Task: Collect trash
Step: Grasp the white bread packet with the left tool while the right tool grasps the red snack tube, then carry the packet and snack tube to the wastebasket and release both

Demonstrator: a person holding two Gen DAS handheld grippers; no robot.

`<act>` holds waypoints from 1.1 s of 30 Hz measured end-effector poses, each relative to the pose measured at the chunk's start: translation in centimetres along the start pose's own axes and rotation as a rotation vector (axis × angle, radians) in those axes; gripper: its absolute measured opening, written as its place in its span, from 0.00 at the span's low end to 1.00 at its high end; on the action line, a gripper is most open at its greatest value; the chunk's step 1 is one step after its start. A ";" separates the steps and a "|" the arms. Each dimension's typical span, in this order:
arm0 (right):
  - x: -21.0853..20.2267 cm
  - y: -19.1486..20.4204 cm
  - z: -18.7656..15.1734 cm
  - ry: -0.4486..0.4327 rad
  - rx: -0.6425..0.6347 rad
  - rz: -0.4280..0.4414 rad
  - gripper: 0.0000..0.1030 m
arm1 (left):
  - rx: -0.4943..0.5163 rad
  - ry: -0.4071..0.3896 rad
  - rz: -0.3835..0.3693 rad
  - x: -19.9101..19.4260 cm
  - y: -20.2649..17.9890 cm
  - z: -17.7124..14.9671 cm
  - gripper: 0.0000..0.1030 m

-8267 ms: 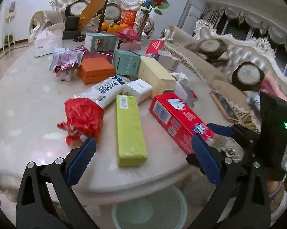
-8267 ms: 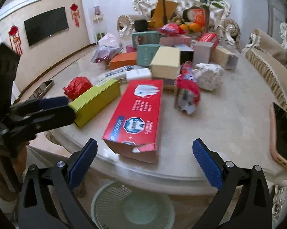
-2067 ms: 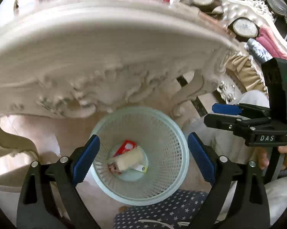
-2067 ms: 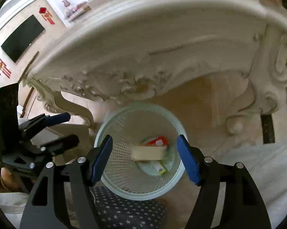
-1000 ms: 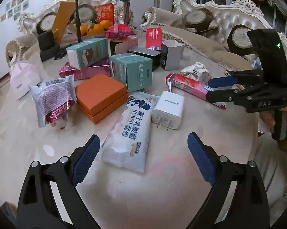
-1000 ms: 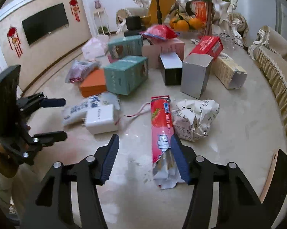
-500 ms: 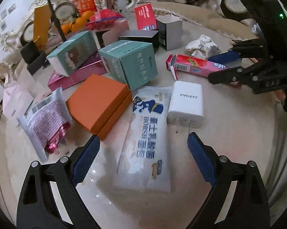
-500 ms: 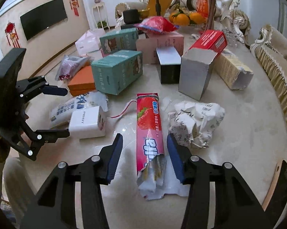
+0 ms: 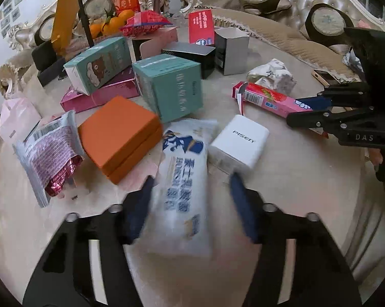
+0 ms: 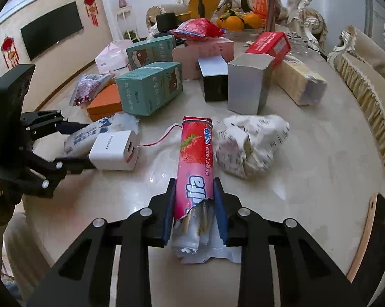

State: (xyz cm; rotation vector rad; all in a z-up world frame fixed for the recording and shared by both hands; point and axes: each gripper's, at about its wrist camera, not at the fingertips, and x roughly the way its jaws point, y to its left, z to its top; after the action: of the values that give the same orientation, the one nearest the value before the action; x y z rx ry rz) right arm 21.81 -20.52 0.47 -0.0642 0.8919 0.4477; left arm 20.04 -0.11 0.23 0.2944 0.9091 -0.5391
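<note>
My left gripper straddles the near end of a white bread wrapper with blue print on the marble table; its blurred blue pads stand a little off the wrapper's sides. My right gripper is shut on the torn near end of a pink strawberry wrapper, which also shows in the left wrist view. The wrapper still lies on the table. The left gripper shows in the right wrist view around the bread wrapper.
A white Pisen charger lies beside the bread wrapper. Crumpled paper lies right of the pink wrapper. An orange box, teal boxes, a foil snack bag and a phone are around.
Both grippers moved forward and down over the table and narrowed. The right one closed on the pink wrapper; the left one came around the bread wrapper.
</note>
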 end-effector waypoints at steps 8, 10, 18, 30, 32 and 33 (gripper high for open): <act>0.0 -0.1 0.1 0.000 0.009 0.021 0.26 | 0.052 0.009 -0.038 -0.3 0.4 -0.2 0.51; 0.0 -0.2 0.1 -0.003 0.008 0.019 0.26 | 0.046 0.006 -0.027 -0.1 0.6 -0.1 0.51; 0.1 0.1 0.0 -0.016 0.025 -0.011 0.23 | 0.008 -0.014 0.021 -0.2 0.2 0.0 0.33; -7.4 1.0 -4.1 -0.179 0.136 0.160 0.21 | -0.175 -0.270 -0.033 -9.5 -2.8 -6.4 0.32; -10.0 1.9 -6.0 -0.209 0.133 0.204 0.21 | -0.163 -0.309 -0.067 -11.8 -5.0 -7.8 0.32; -10.7 2.3 -6.8 -0.208 0.134 0.224 0.21 | -0.147 -0.312 -0.072 -12.5 -6.2 -8.6 0.32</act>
State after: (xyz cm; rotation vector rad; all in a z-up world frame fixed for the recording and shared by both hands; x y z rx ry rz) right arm 10.05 -23.79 4.63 0.2036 0.7246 0.5907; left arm 4.66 2.62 5.22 0.0416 0.6536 -0.5630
